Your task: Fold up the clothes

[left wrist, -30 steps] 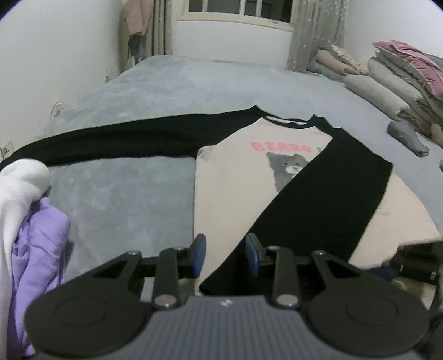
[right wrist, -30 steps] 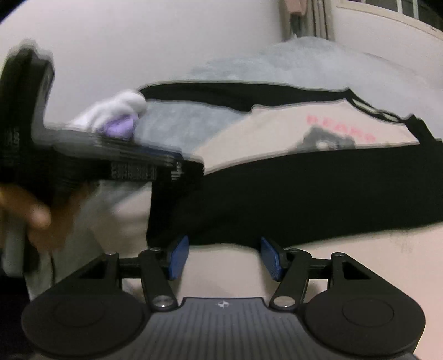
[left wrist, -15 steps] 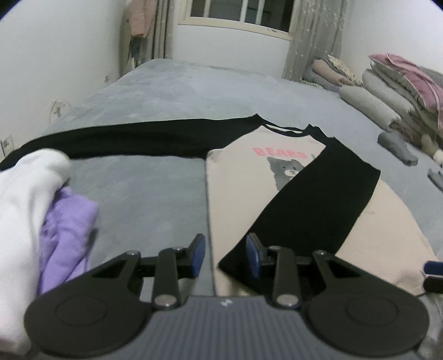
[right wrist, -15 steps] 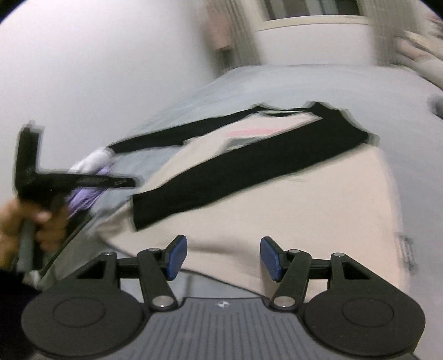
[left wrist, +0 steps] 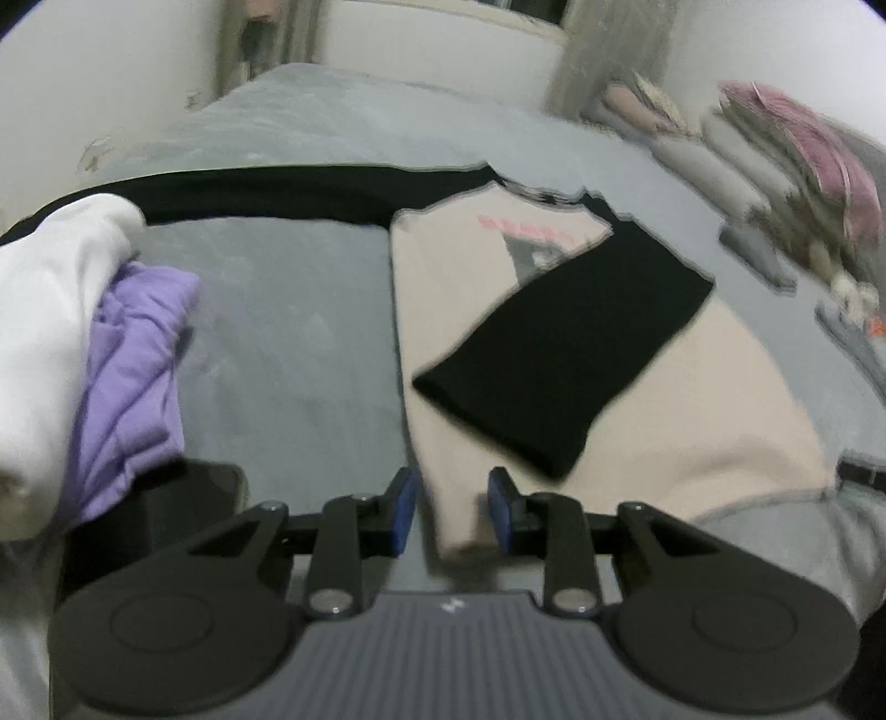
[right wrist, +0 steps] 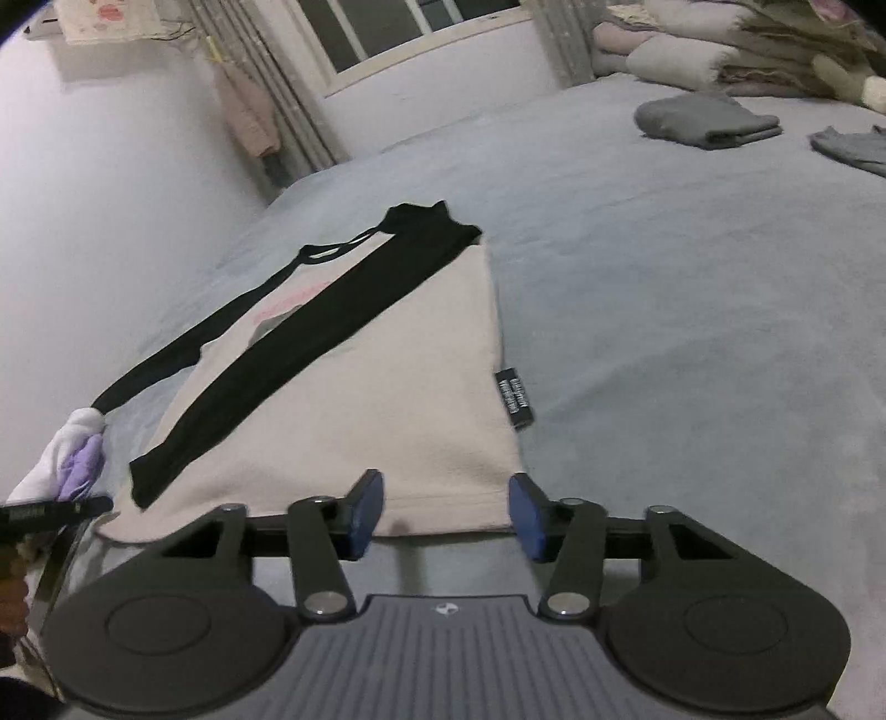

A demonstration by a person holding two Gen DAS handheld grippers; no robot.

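Left of the left fingers: a white garment (left wrist: pixel 39 310) bunched with a purple garment (left wrist: pixel 130 382), lying on the grey bedcover (left wrist: pixel 288 332), off to the side of the blue pads.
Left gripper (left wrist: pixel 451 512): jaws parted a modest way, gripping nothing; the near left hem corner of the beige shirt (left wrist: pixel 454 310) sits right in the gap between the pads, though whether it touches them is hard to say in the blur.
Ahead of the left fingers: the shirt's folded black sleeve (left wrist: pixel 565 354) lies slantwise across the beige front; the other black sleeve (left wrist: pixel 266 194) stretches flat far out to the left.
Right gripper (right wrist: pixel 446 515): jaws wide apart, empty; the shirt's bottom hem runs just beyond and between the blue fingertips (right wrist: pixel 368 512), its right corner close by the right pad.
Right of the right fingers: a small black tag (right wrist: pixel 514 397) pokes out of the shirt's side seam, then bare bedcover.
Far right, well beyond: a folded grey garment (right wrist: pixel 703 119) and stacked bedding (right wrist: pixel 720 50).
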